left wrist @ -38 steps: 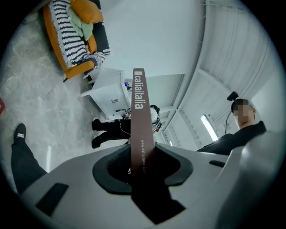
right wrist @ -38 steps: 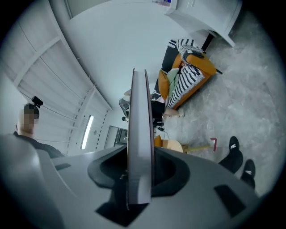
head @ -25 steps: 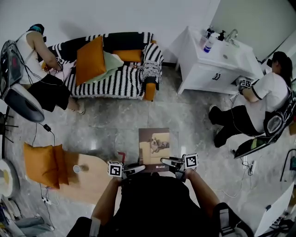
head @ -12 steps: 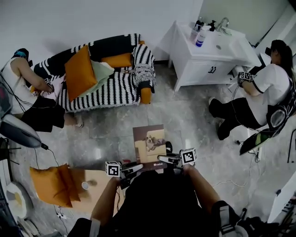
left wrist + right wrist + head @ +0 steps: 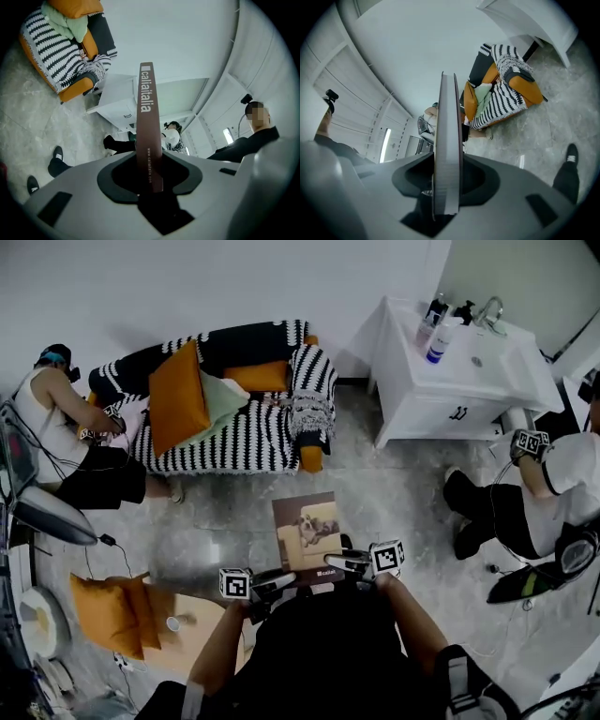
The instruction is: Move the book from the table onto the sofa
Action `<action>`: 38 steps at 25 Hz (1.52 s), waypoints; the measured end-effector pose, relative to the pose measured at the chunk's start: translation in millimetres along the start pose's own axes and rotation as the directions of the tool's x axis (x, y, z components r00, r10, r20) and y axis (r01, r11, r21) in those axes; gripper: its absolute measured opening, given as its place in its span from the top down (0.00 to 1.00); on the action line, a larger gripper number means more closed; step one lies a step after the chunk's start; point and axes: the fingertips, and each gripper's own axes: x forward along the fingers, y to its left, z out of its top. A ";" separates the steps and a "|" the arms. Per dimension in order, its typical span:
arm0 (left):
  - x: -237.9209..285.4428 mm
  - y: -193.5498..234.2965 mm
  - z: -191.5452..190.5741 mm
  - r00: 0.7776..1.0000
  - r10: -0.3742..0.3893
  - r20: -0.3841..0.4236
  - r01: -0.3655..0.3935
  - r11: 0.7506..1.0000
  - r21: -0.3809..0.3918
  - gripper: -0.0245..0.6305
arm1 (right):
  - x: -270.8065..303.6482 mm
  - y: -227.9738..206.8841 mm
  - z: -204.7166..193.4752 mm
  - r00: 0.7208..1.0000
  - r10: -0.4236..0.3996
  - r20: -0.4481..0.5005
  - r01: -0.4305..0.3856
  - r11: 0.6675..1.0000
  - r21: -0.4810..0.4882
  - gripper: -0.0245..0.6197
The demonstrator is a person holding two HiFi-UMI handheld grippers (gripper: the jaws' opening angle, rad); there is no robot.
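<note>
The book [image 5: 307,535], clamped at its near edge by left gripper [image 5: 279,581] and right gripper [image 5: 337,565], is held with its long axis aimed at the sofa [image 5: 234,423], well ahead.

Sofa [image 5: 239,437]: bore an orange cushion [image 5: 176,397], a green pillow [image 5: 221,396] and a striped throw [image 5: 314,381].
Table [image 5: 194,639]: a white cup [image 5: 172,622] stood on it.
Cabinet [image 5: 422,395]: carried two bottles [image 5: 437,341].

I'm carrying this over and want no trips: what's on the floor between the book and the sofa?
Nothing: the head view shows bare floor between the book and the sofa.
</note>
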 end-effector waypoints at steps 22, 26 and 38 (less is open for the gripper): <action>65.2 34.9 186.3 0.982 0.084 0.171 -0.092 0.995 0.041 0.74 | 16.7 -41.8 197.4 0.999 -0.028 -0.043 0.027 0.999 -0.023 0.71; 67.1 51.8 231.9 0.992 0.043 0.121 -0.048 0.998 0.034 0.74 | 33.5 -51.2 236.1 0.997 -0.071 -0.015 0.071 0.997 0.016 0.71; 82.5 95.9 374.2 0.999 -0.044 0.016 0.044 0.999 -0.005 0.73 | 71.4 -81.8 361.6 0.965 -0.236 0.118 0.230 0.971 0.056 0.70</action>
